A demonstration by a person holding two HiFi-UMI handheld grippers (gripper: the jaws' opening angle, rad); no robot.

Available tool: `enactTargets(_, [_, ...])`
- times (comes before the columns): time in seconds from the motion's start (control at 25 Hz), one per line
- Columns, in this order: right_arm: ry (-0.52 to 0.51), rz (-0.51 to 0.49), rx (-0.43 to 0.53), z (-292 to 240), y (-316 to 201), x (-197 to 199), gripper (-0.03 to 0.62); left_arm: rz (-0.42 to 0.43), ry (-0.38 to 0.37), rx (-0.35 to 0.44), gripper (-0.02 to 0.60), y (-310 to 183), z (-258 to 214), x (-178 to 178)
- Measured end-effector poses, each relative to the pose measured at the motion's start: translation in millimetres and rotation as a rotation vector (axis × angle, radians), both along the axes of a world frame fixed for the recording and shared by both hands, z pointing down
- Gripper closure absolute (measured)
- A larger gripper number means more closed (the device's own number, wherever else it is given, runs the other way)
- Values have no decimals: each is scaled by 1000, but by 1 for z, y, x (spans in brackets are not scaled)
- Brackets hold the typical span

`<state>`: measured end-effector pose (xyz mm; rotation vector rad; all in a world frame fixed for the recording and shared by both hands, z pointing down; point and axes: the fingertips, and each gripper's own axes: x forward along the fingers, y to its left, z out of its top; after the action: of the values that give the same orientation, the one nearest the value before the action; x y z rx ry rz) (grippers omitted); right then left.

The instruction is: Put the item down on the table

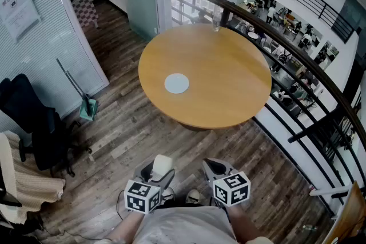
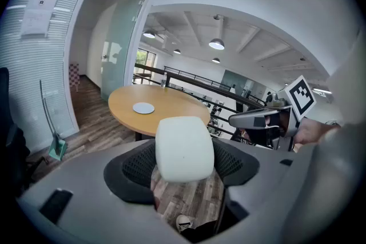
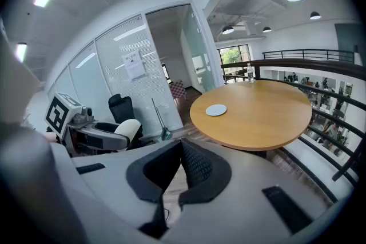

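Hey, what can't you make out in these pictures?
- White item in the left gripper: smooth, unmarked; tiny in the head view, so what it is stays unclear.
- Notice on the blinds: print too small in every view.
- Clear thing at the far edge of the table: too small to name.

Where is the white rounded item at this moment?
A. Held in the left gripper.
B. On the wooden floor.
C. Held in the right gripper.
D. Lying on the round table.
A: the left gripper view shows the white item clamped in the left gripper, short of the round table; the right gripper is shut, empty.
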<state>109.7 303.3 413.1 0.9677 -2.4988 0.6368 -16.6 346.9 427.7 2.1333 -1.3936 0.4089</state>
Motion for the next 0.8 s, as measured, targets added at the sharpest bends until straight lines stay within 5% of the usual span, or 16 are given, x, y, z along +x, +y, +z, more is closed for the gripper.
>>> enactTargets(0.8, [-20,69,-19,8,-3,1,569,12,3,1,262,0,4,-9])
